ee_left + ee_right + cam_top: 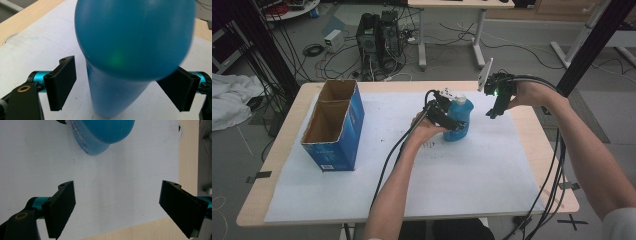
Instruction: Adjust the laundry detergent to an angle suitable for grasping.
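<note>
Left tongs wide around blue bottle — cardboard box open, two compartments

Black flat fingers on teal barrels, brass eyelet, black trailing cables, white sleeve

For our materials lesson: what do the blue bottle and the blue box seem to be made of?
Bottle: probably plastic, smooth and slightly glossy; in the left gripper view a soft green glint sits on its rounded body.
Box: likely cardboard, with a printed blue outside and a plain brown, matt inside showing at its open top.
</note>
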A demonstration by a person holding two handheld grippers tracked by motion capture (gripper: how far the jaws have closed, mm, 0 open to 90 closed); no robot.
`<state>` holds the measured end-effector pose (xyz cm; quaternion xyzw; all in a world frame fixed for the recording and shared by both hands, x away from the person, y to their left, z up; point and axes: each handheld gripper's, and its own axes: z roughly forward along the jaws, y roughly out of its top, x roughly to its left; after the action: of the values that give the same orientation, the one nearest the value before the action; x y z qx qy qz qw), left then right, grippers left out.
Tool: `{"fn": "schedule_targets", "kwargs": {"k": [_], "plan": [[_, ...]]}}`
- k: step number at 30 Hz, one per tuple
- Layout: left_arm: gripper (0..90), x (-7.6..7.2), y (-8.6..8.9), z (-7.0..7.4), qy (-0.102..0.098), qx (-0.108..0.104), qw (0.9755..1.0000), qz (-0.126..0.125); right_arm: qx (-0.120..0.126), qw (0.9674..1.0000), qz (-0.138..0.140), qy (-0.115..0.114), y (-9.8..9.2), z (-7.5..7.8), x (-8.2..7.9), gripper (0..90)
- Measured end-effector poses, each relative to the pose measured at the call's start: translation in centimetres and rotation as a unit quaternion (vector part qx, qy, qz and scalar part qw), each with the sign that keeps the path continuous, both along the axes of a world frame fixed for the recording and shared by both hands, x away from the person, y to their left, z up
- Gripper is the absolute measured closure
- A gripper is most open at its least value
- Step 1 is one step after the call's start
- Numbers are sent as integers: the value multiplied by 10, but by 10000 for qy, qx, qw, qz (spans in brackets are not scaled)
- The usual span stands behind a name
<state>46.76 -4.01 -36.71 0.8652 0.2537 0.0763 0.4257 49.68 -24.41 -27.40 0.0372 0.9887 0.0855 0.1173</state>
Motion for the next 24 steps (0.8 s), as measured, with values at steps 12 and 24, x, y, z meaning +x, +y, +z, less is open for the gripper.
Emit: {"fn": "schedule_targets", "kwargs": {"k": [12, 24], "plan": [[186, 6, -2, -2, 8, 52, 10000, -46, -90, 10000, -13, 22, -2, 1, 0, 129], [246, 5, -7, -4, -39, -91, 9999, 35, -5, 10000, -11, -31, -1, -1, -1, 129]]}}
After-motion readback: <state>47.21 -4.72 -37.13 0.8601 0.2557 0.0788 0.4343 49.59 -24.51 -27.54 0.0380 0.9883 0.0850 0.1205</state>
